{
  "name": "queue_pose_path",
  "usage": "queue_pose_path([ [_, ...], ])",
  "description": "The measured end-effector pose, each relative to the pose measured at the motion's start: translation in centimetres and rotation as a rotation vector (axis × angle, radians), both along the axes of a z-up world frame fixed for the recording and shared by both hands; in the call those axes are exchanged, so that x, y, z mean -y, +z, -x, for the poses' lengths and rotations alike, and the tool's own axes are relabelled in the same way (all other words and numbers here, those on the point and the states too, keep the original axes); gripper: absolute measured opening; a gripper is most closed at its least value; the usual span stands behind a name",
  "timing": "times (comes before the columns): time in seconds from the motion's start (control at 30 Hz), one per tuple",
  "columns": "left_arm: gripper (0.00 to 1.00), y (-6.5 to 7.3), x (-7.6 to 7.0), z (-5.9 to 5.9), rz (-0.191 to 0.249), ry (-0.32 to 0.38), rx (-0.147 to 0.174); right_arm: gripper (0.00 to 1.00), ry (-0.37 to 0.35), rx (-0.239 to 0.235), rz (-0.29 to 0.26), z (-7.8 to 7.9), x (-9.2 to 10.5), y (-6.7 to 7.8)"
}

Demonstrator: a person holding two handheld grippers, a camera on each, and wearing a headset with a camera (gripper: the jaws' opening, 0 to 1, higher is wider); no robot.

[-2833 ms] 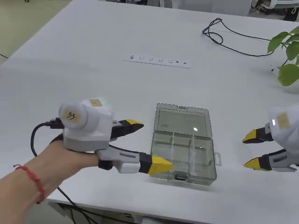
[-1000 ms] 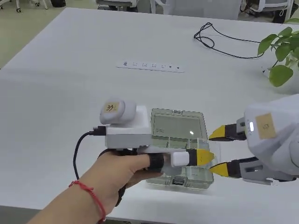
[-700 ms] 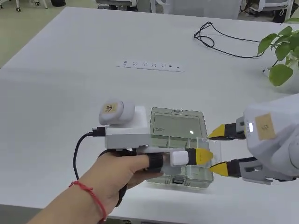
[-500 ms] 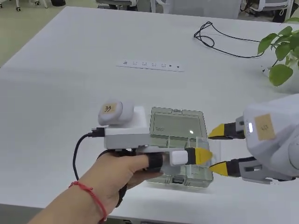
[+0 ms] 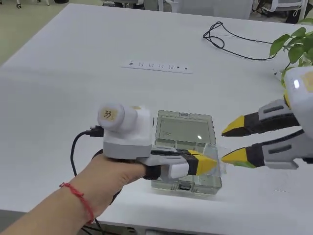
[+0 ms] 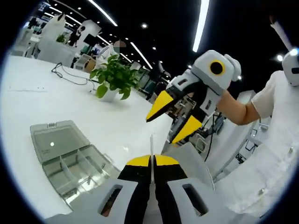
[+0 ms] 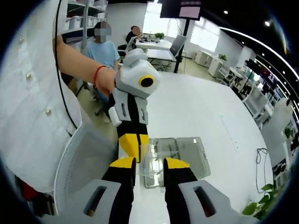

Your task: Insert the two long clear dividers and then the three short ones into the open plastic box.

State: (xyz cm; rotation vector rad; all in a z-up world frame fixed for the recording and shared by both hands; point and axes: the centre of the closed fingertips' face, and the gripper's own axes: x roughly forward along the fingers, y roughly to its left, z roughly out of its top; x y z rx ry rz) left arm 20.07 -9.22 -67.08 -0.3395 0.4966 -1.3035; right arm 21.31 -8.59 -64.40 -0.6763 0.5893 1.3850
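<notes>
**Clear divider (image 6: 151, 144) pinched in your left gripper (image 5: 208, 164)**

Your left gripper's yellow-tipped jaws were clamped flat on the thin sheet. It stood edge-on between them in the left gripper view, a hold that probably left its far end free to meet a slot. You held it just above the near right corner of the open box (image 5: 205, 183), likely to line it up before lowering. Your right gripper (image 5: 230, 144) hung just beside the sheet, jaws apart and gripping nothing, seemingly ready to steady the loose end. The box sat on the white table (image 5: 73, 73) with its lid laid back flat, and partitions stood inside it. A power strip (image 5: 159, 65) and a black cable (image 5: 234, 39) lay well beyond the work.
</notes>
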Motion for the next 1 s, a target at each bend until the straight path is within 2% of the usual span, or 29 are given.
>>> queue_pose_path([
  [0.07, 0.00, 0.1, 0.0, 0.3, -0.005, -0.021, 0.025, 0.22, 0.022, -0.037, -0.003, 0.4, 0.0, 0.2],
  [0.1, 0.00, 0.3, 0.0, 0.6, -0.009, -0.042, 0.056, 0.21, 0.032, -0.047, 0.001, -0.1, 0.2, 0.2],
  [0.13, 0.00, 0.5, -0.1, 0.7, -0.011, -0.053, 0.090, 0.20, 0.043, -0.067, 0.004, 0.1, 0.2, 0.2],
  [0.2, 0.00, 0.7, -0.1, 1.1, -0.009, -0.073, 0.127, 0.17, 0.065, -0.107, -0.002, 0.7, 0.0, 0.4],
  [0.23, 0.00, 0.8, -0.2, 1.2, -0.009, -0.078, 0.129, 0.17, 0.072, -0.127, -0.006, 1.0, -0.1, 0.4],
  [0.33, 0.00, 1.6, -0.1, 1.9, 0.018, -0.114, 0.196, 0.13, 0.100, -0.183, -0.013, 1.9, -0.4, 0.5],
  [0.5, 0.00, 1.9, -0.2, 2.3, 0.026, -0.131, 0.204, 0.08, 0.141, -0.232, -0.011, 3.2, -0.7, 0.6],
  [1.0, 0.00, 2.1, 0.0, 3.6, 0.023, -0.177, 0.244, 0.04, 0.176, -0.272, -0.003, 4.8, -1.0, 0.5],
])
